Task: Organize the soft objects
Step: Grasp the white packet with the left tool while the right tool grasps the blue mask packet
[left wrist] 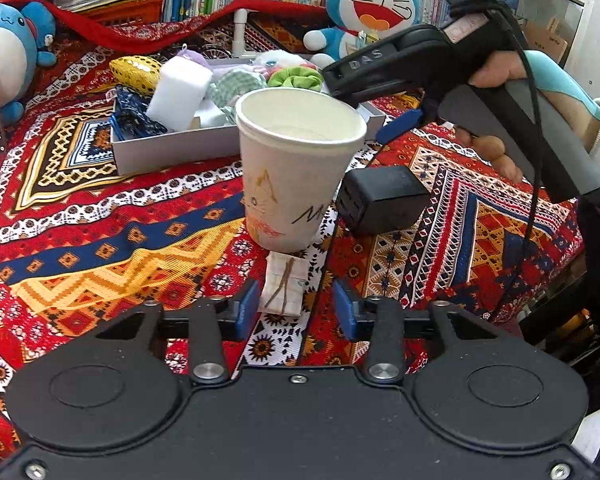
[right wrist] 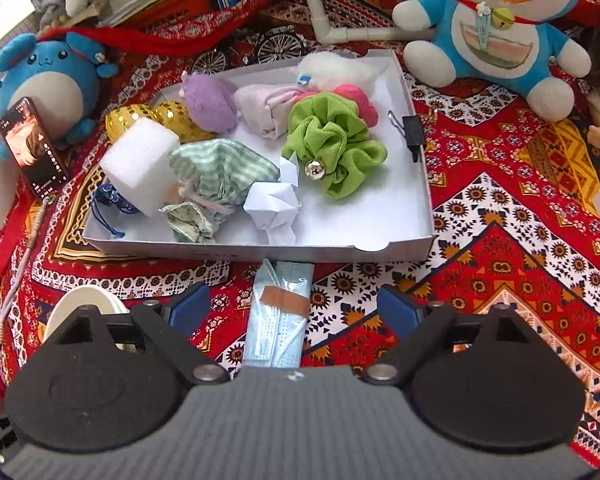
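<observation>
Left gripper [left wrist: 295,307] sits low over the patterned tablecloth [left wrist: 100,240], its blue pads narrowed around a small folded white cloth bundle tied with brown string [left wrist: 283,288]. A gap shows on both sides, so the pads bracket the bundle without pressing it. Just beyond the bundle stands a white foam cup [left wrist: 296,168] with a drawing on its side, and a black block-shaped charger [left wrist: 382,198] lies right of the cup. A hand [left wrist: 496,120] holds the other gripper's handle over the table's right side, above the charger. Behind the cup is the shallow white box [left wrist: 172,148], with a white foam block [left wrist: 178,92] leaning inside it.

Right gripper [right wrist: 294,312], in its own view, has its jaws spread wide with nothing clamped. A folded light-blue face mask [right wrist: 278,320] with a tan plaster stuck across it lies on the cloth between the fingers, touched by neither pad, its far end at the front wall of the box [right wrist: 400,248]. Inside the box are a green scrunchie [right wrist: 334,144], a crumpled white paper [right wrist: 274,206], a green striped pouch [right wrist: 220,172], a purple plush [right wrist: 210,106] and the foam block. A black binder clip [right wrist: 414,132] sits on the box's right rim.
</observation>
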